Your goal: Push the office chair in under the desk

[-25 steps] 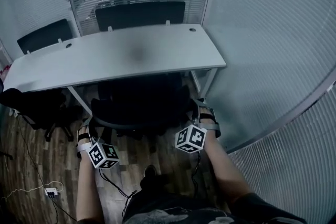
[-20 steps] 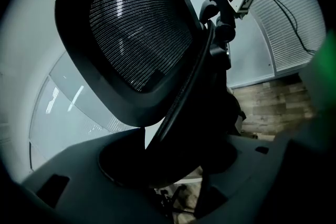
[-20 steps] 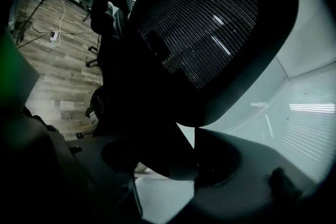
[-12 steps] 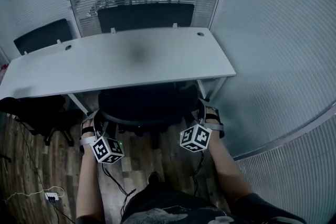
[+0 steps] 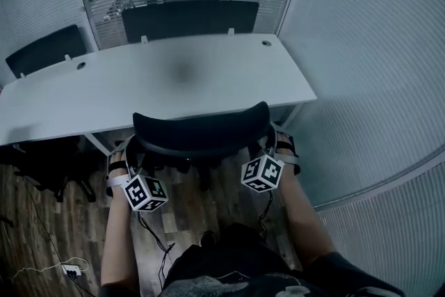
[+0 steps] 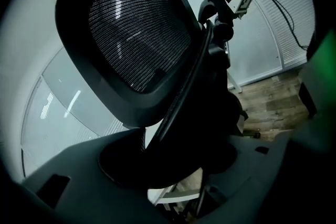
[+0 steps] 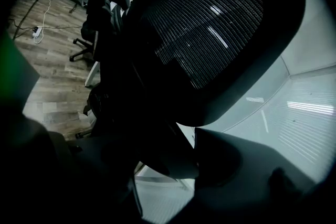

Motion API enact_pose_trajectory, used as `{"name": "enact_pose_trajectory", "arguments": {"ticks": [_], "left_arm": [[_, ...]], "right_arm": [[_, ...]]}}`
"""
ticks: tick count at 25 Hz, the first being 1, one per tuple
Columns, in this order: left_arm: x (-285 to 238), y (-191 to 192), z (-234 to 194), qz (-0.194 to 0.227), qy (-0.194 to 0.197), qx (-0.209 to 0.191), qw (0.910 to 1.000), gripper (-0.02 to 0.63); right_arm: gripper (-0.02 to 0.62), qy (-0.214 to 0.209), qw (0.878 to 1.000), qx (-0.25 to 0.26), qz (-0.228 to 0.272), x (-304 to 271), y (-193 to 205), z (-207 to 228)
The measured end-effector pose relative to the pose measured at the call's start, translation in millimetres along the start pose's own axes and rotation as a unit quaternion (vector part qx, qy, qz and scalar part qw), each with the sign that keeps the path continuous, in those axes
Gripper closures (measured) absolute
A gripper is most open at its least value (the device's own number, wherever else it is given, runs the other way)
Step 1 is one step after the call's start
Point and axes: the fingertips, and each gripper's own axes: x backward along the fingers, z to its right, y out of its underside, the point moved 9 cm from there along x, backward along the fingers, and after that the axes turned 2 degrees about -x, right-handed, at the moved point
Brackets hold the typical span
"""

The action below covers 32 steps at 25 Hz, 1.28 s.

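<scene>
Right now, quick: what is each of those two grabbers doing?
Left gripper: jaws closed on the black mesh-backed office chair, at its backrest's left edge.
Right gripper: jaws closed on the same chair's right edge.

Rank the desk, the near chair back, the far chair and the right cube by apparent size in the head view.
1. desk: largest by far.
2. near chair back and far chair: about alike. One is closer to the camera, so I do not rank them.
3. right cube: smallest.
</scene>
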Motion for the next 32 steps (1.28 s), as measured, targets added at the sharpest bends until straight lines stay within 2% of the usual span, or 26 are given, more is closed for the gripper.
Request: {"name": "enact_pose_trajectory", "arguments": {"ticks": [12,32], "left_arm": [[-57,3,-23,0.002,-0.01,-0.005,0.9999,0.327],[-77,6,-32,0.004,-0.032,-0.011,0.9994,0.328]], "right_arm": [[0.299,0.016,1.0,0.003,0.012,-55,-15,14],[0.299,0.035,0.999,0.0,0.029,-72,-21,18]]}}
